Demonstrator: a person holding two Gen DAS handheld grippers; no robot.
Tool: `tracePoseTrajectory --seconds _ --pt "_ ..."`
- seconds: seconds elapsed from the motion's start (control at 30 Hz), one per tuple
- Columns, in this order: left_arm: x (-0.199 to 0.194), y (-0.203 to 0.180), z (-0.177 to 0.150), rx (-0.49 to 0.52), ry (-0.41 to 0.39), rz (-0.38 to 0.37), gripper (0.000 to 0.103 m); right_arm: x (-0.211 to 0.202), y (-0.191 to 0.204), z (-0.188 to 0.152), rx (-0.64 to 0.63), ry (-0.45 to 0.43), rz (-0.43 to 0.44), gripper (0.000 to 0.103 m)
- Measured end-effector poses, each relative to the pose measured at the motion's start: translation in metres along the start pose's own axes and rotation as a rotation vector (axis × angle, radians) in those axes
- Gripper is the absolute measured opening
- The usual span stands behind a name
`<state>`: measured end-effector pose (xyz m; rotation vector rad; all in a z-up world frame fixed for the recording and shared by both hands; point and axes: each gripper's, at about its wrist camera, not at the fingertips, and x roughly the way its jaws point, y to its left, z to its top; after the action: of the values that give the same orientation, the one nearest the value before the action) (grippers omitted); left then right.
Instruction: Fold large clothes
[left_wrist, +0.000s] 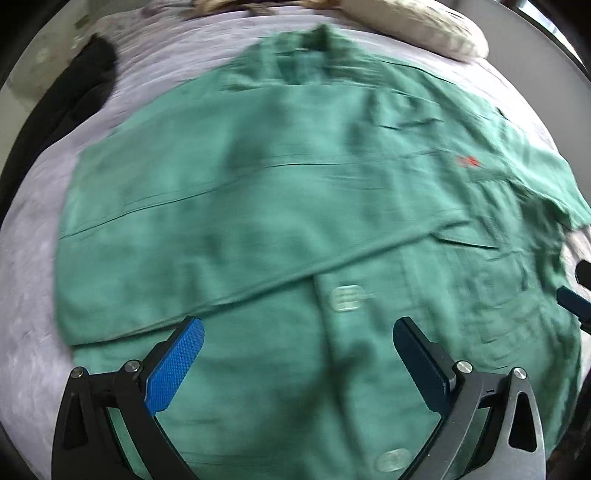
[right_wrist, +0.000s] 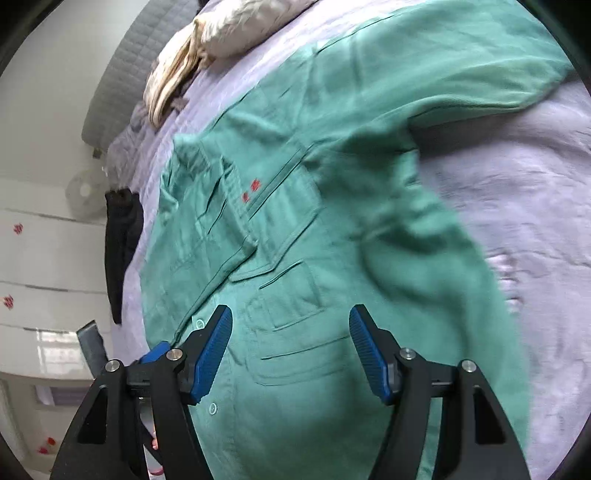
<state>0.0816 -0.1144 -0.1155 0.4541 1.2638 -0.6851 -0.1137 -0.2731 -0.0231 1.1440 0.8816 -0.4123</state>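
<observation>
Mid-fold: green shirt (left_wrist: 258, 184) on the bed (left_wrist: 33, 314), one sleeve folded across; both tongs (left_wrist: 295, 332) (right_wrist: 291, 328) wide, empty; next, grab right-side sleeve (right_wrist: 424, 229)

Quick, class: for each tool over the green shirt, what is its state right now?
Left tool: open, holding nothing, above the green shirt.
Right tool: open, holding nothing.

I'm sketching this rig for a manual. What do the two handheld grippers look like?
Both match: the left gripper and right gripper each have two black angular arms with triangular cut-outs and silver round bolt heads at the pivots. Each finger carries a blue pad with a fine knurled texture. No cables or sleeves show.
</observation>
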Motion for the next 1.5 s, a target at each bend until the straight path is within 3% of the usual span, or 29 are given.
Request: tracePoseTrajectory --seconds 0.23,0.4,0.53,0.7,0.9,1.13,1.17,1.27,1.43,1.5 --pt "0.005 -0.044 0.019 0.048 0.014 -0.040 0.103 -0.050 -0.060 0.023 0.123 -0.100 0.011 0.070" --pt "0.007 -0.069 0.034 0.057 0.016 -0.036 0.103 -0.076 -0.096 0.046 0.189 -0.184 -0.009 0.071" --pt "0.010 -0.089 0.046 0.056 0.022 -0.028 0.103 -0.098 -0.130 0.065 0.262 -0.259 -0.001 0.077" --pt "0.014 -0.108 0.052 0.056 0.033 -0.018 0.103 -0.112 -0.163 0.088 0.330 -0.290 -0.001 0.077" --pt "0.018 -0.148 0.059 0.052 0.052 -0.006 0.103 -0.124 -0.186 0.120 0.347 -0.344 0.025 0.077" --pt "0.020 -0.178 0.066 0.042 0.060 0.004 0.103 -0.121 -0.212 0.161 0.419 -0.388 0.125 0.077" --pt "0.024 -0.179 0.054 0.043 0.060 0.005 0.103 -0.120 -0.213 0.166 0.421 -0.391 0.129 0.077" --pt "0.027 -0.189 0.057 0.046 0.062 0.014 0.103 -0.118 -0.218 0.179 0.427 -0.403 0.127 0.077" --pt "0.032 -0.190 0.063 0.037 0.062 0.038 0.103 -0.114 -0.227 0.190 0.491 -0.429 0.214 0.078" --pt "0.030 -0.187 0.062 0.022 0.073 0.039 0.103 -0.112 -0.226 0.195 0.493 -0.420 0.227 0.070"
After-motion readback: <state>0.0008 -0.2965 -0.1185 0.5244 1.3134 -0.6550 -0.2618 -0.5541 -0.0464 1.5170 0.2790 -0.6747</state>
